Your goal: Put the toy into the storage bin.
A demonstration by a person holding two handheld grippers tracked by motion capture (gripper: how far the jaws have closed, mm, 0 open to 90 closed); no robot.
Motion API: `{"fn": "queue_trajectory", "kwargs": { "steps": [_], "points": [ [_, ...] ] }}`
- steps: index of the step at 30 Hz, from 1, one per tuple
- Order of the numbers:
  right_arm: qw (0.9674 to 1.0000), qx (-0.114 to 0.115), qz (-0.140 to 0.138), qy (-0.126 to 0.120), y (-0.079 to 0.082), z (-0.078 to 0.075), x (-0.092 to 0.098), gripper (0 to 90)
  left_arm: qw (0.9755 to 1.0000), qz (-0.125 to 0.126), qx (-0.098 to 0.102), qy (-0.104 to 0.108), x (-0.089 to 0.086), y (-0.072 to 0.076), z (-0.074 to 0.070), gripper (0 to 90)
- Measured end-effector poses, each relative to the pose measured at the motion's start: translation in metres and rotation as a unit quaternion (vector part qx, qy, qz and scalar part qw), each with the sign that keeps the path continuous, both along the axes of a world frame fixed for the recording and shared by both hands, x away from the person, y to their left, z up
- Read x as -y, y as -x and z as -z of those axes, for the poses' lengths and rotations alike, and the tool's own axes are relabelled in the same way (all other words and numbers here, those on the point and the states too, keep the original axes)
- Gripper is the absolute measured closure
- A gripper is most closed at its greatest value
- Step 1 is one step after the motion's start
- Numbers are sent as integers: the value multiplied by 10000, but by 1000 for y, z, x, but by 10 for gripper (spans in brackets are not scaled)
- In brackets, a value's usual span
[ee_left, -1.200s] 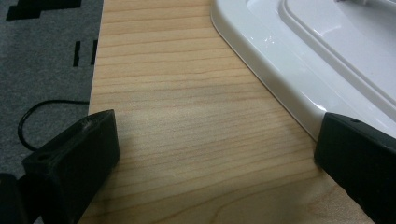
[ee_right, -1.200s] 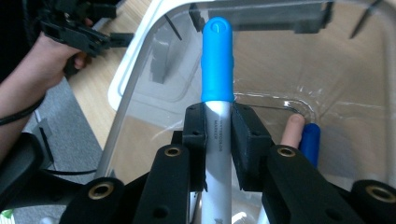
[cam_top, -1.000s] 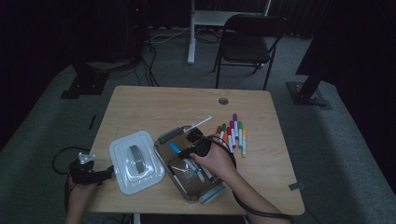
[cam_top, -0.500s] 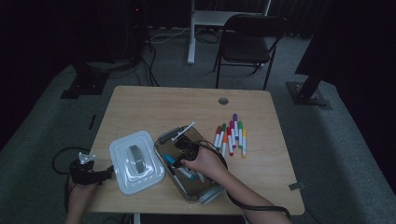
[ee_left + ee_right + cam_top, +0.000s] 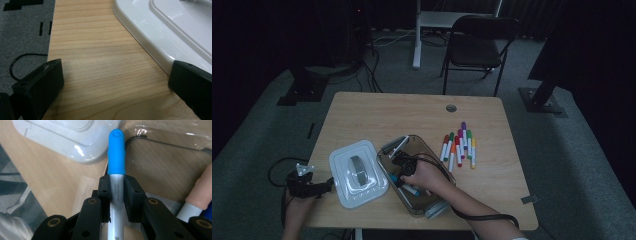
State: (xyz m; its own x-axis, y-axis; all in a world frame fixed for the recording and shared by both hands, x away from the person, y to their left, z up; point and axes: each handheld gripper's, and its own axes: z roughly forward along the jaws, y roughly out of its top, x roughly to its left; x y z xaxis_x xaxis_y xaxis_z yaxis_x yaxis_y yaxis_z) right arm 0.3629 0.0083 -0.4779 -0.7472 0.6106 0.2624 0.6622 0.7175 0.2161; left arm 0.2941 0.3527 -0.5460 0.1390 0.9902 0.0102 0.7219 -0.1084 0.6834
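My right gripper (image 5: 116, 191) is shut on a marker (image 5: 116, 155) with a blue cap and a pale grey barrel; the cap points toward the white lid (image 5: 72, 137). In the high view this gripper (image 5: 401, 171) sits low inside the clear plastic container (image 5: 432, 155), with the person's hand over it. Another marker (image 5: 197, 197) lies in the container beside the jaws. My left gripper (image 5: 115, 85) is open over bare wood at the table's left edge (image 5: 304, 184), its right fingertip (image 5: 192, 85) close to the lid's rim (image 5: 160, 50).
Several coloured markers (image 5: 459, 145) lie in a row on the table right of the container. The white lid (image 5: 357, 172) lies left of it. A cable hole (image 5: 451, 108) sits near the far edge. A chair (image 5: 477, 45) stands beyond the table.
My right gripper has come down and to the left with the blue-capped marker, from above the container's far rim to inside it. The left gripper has stayed put.
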Motion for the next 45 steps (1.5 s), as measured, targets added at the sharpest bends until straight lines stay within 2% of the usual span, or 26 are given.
{"fn": "queue_trajectory", "kwargs": {
  "steps": [4,7,11,14,20,23,27,29,30,34,41,45],
  "points": [
    [9999,-111,-20,20,-1,3,0,768,10000,0,1,1,0,0,0,6],
    [9998,-48,-122,123,0,6,-2,764,10000,1,0,0,0,0,0,6],
    [9996,-89,-188,181,1,8,-3,747,10000,-1,0,0,0,0,0,6],
    [9996,25,-205,195,1,6,-1,733,10000,1,1,0,0,0,0,6],
    [9995,248,-160,-86,2,-8,11,708,10000,0,0,0,0,0,0,6],
    [9985,385,-67,-386,3,-22,24,700,10000,0,0,1,0,0,0,7],
    [9951,562,85,-807,4,-42,47,687,10000,6,0,-8,0,0,0,6],
    [9941,609,126,-884,4,-46,53,687,10000,-1,6,-1,0,0,0,6],
    [9923,678,221,-1016,6,-54,63,685,10000,-1,5,-1,0,0,0,7],
    [9873,843,398,-1285,9,-67,87,679,10000,-4,6,2,0,0,0,7],
    [9789,1120,705,-1557,15,-79,125,659,10000,-1,6,-1,0,0,0,6],
    [9726,1304,941,-1680,13,-82,147,649,10000,-2,8,-1,0,0,0,7]
  ]
}}
